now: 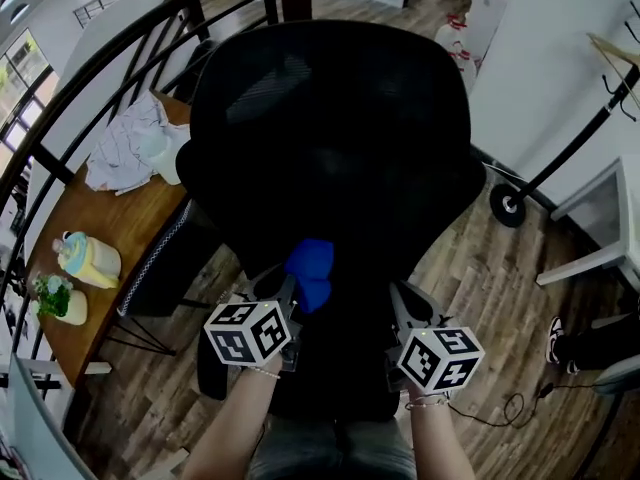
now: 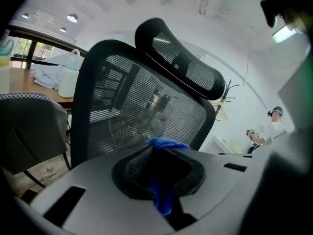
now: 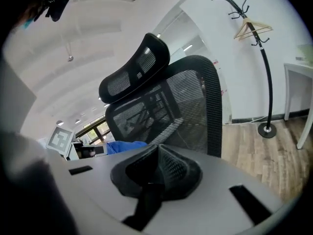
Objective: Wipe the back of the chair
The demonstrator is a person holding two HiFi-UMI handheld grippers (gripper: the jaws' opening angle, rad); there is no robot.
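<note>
Apparently the wiping is only about to begin: the left tool (image 2: 159, 173) has its jaws clamped on a bunched blue cloth (image 2: 165, 199), which pokes out above and below the tips. The right tool (image 3: 156, 173) is pressed closed with nothing between its jaws. Both tools point at the chair back (image 1: 330, 138), a black mesh panel that stands just ahead of them and fills the middle of the head view, with the headrest (image 2: 181, 62) above it. The cloth sits low against the panel, though contact cannot be confirmed. Next, I judge, the cloth must be pressed onto the mesh and swept across it. Both forearms reach forward side by side, level with each other. A wooden desk (image 1: 120, 228) lies off to the left.
</note>
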